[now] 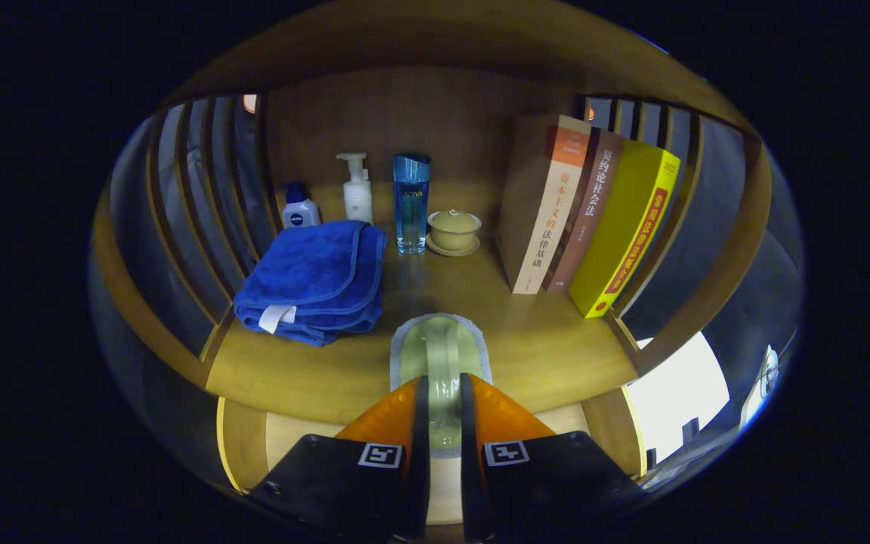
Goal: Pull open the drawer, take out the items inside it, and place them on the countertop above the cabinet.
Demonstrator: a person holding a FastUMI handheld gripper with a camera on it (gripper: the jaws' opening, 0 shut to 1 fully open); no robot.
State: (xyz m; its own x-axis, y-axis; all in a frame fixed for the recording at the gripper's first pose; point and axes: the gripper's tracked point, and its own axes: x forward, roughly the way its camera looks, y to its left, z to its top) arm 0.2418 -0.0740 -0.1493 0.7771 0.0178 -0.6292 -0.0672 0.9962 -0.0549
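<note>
My gripper is shut on a pale green pad with a grey rim. Both fingers press on its near end. The pad's far end reaches out over the front part of the wooden countertop; I cannot tell whether it touches the wood. Below the fingers lies the pulled-out drawer, with its pale wood floor showing on either side of them. What lies in the drawer under the fingers is hidden.
A folded blue towel lies on the countertop to the left of the pad. Behind stand a small blue bottle, a white pump bottle, a tall blue bottle and a lidded cup. Three books lean at the right.
</note>
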